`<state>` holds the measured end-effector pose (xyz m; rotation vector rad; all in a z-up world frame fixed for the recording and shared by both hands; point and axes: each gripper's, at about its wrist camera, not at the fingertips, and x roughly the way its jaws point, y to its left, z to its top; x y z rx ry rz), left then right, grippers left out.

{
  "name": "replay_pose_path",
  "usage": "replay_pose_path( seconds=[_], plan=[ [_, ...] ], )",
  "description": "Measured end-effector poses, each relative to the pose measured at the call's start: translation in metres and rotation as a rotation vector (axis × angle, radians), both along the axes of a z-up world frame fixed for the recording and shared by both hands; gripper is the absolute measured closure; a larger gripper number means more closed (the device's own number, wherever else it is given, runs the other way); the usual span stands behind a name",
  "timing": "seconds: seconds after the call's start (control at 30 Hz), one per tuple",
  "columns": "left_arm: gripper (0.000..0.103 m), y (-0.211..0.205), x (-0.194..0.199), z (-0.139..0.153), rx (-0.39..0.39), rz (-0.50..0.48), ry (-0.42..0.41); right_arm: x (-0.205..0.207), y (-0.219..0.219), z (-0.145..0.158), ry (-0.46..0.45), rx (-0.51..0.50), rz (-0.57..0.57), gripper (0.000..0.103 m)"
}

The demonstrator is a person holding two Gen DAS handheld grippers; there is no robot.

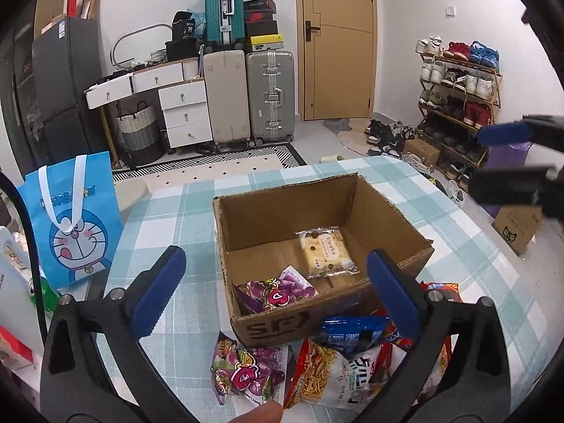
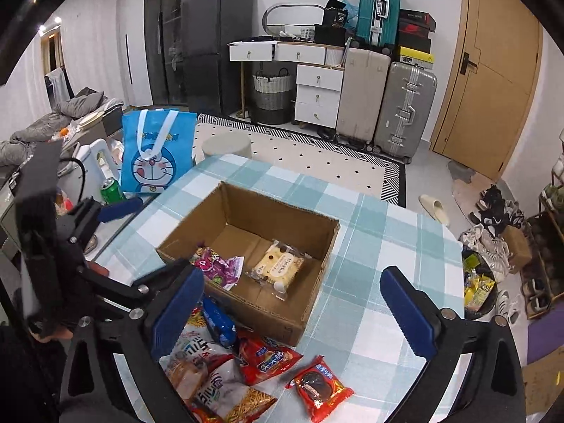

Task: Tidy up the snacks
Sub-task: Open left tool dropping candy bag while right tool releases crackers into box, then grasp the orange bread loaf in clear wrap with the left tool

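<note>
While the cardboard box (image 1: 317, 246) already holds two packets, a cream biscuit pack (image 1: 328, 252) lying flat near its middle and a purple candy bag (image 1: 278, 290) in the near left corner, most of the snacks are outside it, heaped on the checked bench (image 1: 176, 218) against the box's near wall. That heap is the thing the next pick turns on: it lies directly below and a little ahead of both grippers, nearer to the person than the box, so any packet must be lifted up and forward over the near wall. A second purple candy bag (image 1: 243, 370) sits to the left of the heap, just under the left gripper (image 1: 275, 282); the noodle-snack bag (image 2: 211, 384), a blue packet (image 2: 220, 324) and a red packet (image 2: 264, 356) crowd together beneath the right gripper (image 2: 292, 303), and a small red cookie pack (image 2: 319, 386) lies apart on bare cloth, its long axis running diagonally toward the box. This loose pack looks the easiest target for the right hand, I judge, though the overlap in the heap makes it hard to say how many packets there are. Both grippers are spread wide and empty, nothing between their blue pads. A blue cartoon tote bag (image 1: 74, 218) stands at the bench's left edge.
</note>
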<state>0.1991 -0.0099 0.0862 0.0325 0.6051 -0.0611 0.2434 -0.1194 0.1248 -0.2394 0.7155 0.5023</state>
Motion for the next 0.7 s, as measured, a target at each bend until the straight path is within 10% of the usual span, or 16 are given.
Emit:
replay_pose_path(
  seconds=[0.33, 0.7],
  plan=[
    [0.000, 0.010, -0.027, 0.002, -0.009, 0.019, 0.003, -0.016, -0.009, 0.021, 0.024, 0.003, 0.012, 0.001],
    [0.000, 0.022, -0.057, -0.011, -0.001, 0.047, 0.028, -0.046, -0.038, -0.039, 0.039, 0.026, -0.045, 0.001]
  ],
)
